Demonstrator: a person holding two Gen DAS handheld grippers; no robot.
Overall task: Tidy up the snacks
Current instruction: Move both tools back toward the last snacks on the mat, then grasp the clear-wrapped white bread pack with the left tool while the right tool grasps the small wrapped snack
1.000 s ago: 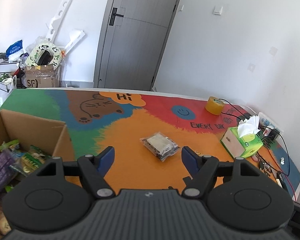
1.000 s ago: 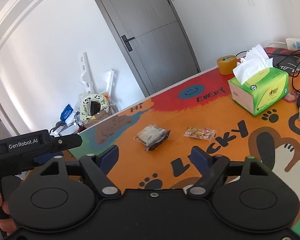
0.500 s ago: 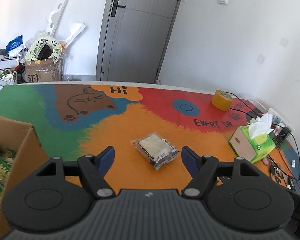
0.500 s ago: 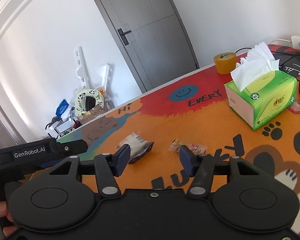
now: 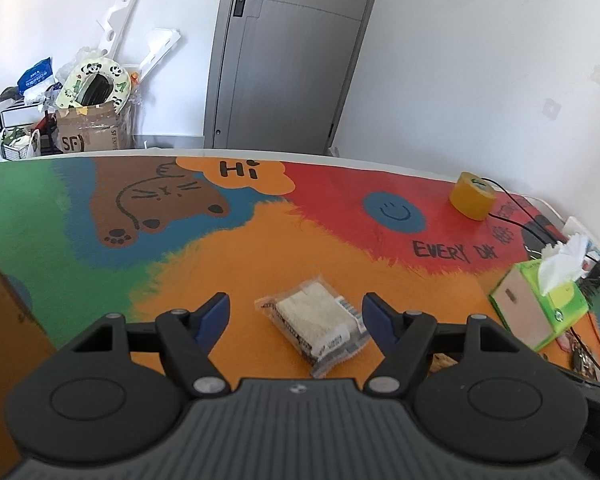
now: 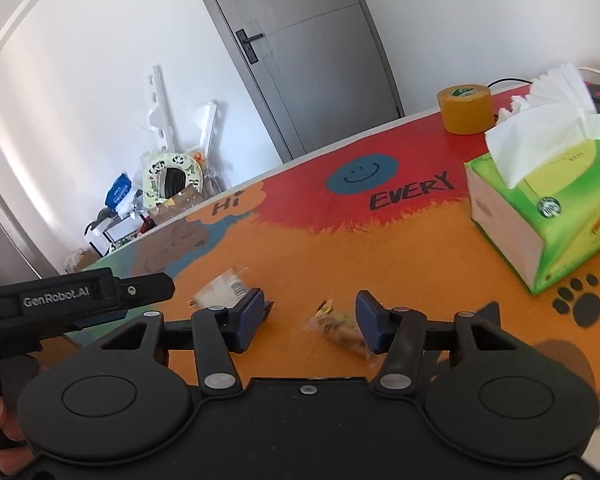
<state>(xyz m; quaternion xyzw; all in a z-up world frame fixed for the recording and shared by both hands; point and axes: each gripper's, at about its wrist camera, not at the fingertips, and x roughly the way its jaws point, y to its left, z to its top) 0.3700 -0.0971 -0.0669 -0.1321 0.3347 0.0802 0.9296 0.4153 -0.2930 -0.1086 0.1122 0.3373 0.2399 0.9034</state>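
Note:
A clear packet of pale biscuits point(image 5: 320, 324) lies on the orange part of the painted table point(image 5: 260, 248). My left gripper point(image 5: 295, 304) hovers just short of it, open, its blue pads wide on either side. A small brown snack packet point(image 6: 340, 328) lies in front of my right gripper point(image 6: 309, 300), close to the right pad. The right jaws are closing, and the pads are not pressing on the packet. The biscuit packet point(image 6: 220, 290) shows past the right gripper's left finger. A corner of the cardboard snack box point(image 5: 4, 320) is at the left edge.
A green tissue box point(image 6: 548, 216) stands to the right, with a yellow tape roll point(image 6: 464, 110) and cables behind it. The left gripper's black body point(image 6: 80, 300), held by a hand, crosses the right wrist view's left side. Clutter and a grey door lie beyond the table.
Both grippers have moved forward and down toward the packets. The cardboard box has slid almost out of the left view. The right jaws have narrowed around the small snack packet.

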